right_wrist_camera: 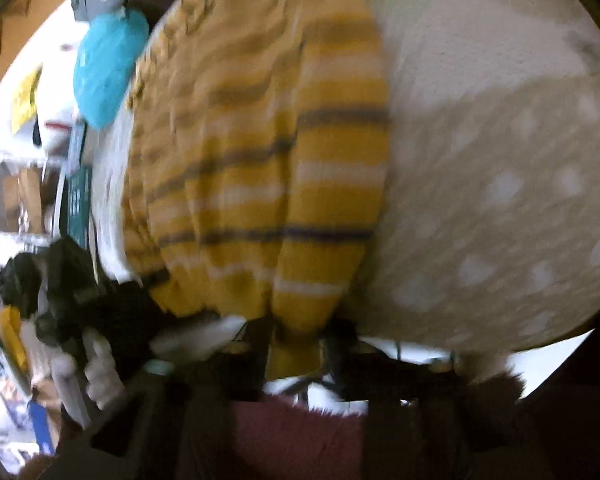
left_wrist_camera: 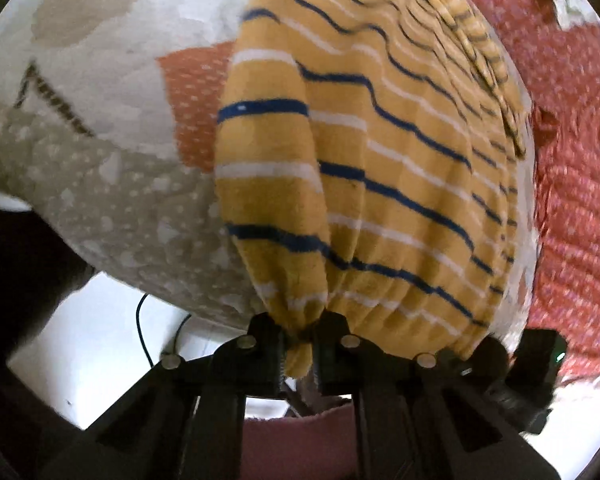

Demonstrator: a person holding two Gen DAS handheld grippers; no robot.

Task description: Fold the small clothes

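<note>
My left gripper (left_wrist_camera: pixel 300 350) has its fingers (left_wrist_camera: pixel 266 344) pinched tight on a bunched edge of the yellow striped garment (left_wrist_camera: pixel 380 168). The cloth fans out from the pinch over a patterned bedsheet (left_wrist_camera: pixel 112 184), near that sheet's rim. A red dotted cloth (left_wrist_camera: pixel 572 184) lies just beside the garment. My right gripper (right_wrist_camera: pixel 298 344) is likewise closed on the same garment (right_wrist_camera: pixel 260 168), gripping another edge; this view is blurred. A turquoise bag (right_wrist_camera: pixel 108 68) sits beyond the garment's far side. The other gripper's black body shows at each view's side.
</note>
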